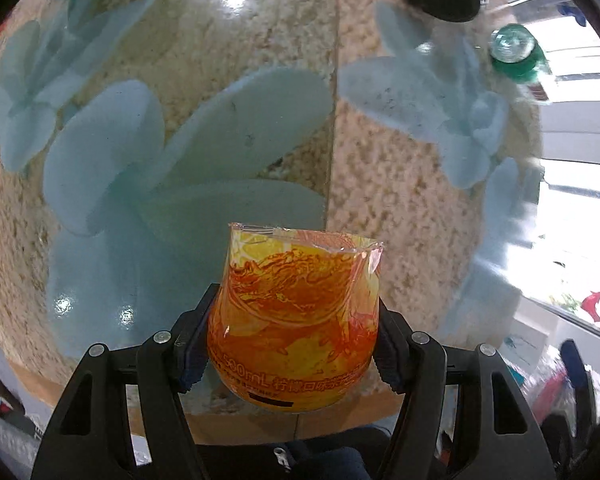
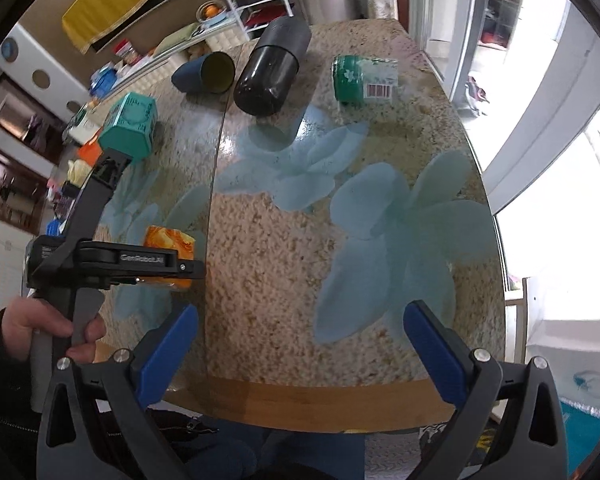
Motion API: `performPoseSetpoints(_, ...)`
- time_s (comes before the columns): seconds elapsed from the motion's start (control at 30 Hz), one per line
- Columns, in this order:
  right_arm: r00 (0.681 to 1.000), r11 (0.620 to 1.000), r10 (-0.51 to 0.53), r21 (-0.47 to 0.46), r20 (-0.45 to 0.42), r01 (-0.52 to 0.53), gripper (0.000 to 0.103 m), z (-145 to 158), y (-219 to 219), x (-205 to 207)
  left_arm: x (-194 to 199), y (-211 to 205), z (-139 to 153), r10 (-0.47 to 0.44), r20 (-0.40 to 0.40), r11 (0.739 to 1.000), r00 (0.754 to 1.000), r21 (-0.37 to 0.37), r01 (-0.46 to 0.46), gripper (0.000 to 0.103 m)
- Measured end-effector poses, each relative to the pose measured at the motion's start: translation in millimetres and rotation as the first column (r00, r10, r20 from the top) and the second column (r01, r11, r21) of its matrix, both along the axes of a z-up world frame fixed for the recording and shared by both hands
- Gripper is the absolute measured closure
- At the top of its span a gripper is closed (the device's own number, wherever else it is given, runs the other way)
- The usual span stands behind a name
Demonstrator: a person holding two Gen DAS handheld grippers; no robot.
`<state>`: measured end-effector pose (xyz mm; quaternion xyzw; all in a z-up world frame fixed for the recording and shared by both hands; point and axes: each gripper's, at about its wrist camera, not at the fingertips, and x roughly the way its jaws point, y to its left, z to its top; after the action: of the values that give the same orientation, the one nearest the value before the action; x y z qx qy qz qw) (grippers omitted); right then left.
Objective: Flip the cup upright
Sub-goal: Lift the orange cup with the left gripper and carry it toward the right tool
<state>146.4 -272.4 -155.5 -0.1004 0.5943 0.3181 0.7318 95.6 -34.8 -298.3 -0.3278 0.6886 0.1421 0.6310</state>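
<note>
My left gripper (image 1: 292,340) is shut on an orange-yellow plastic cup (image 1: 296,320), its cut open rim pointing away from the camera over the table. In the right wrist view the same cup (image 2: 172,240) shows at the left, lying sideways in the left gripper (image 2: 180,268) just above the table. My right gripper (image 2: 300,340) is open and empty, hovering above the table's near edge.
The speckled table with blue flower print (image 2: 300,240) carries a black cylinder (image 2: 272,72), a dark blue cup (image 2: 208,72) and a green-labelled jar (image 2: 364,78), all lying on their sides, and a teal box (image 2: 130,126). Jar also in the left view (image 1: 516,54).
</note>
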Motion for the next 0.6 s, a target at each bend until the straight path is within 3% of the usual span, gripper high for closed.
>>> performPoseSetpoints(0.3, 0.997, 0.998, 0.06, 0.01, -0.04, -0.059, 0.0, -17.4, -11.3, 18.3, 23.2, -32.0, -9.1, 0.017, -0.014, 0.995, 1.0, 0.102, -0.016, 0.032)
performPoseSetpoints(0.4, 0.997, 0.997, 0.069, 0.019, -0.043, -0.068, 0.0, -18.1, -13.4, 21.0, 24.8, -36.5, -13.4, 0.011, -0.053, 0.993, 0.999, 0.116, -0.005, 0.023)
performPoseSetpoints(0.6, 0.996, 0.997, 0.071, 0.037, -0.054, -0.069, 0.0, -19.3, -20.4, 25.8, 25.5, -43.2, -7.1, -0.012, -0.043, 0.99, 0.999, 0.14, 0.017, 0.018)
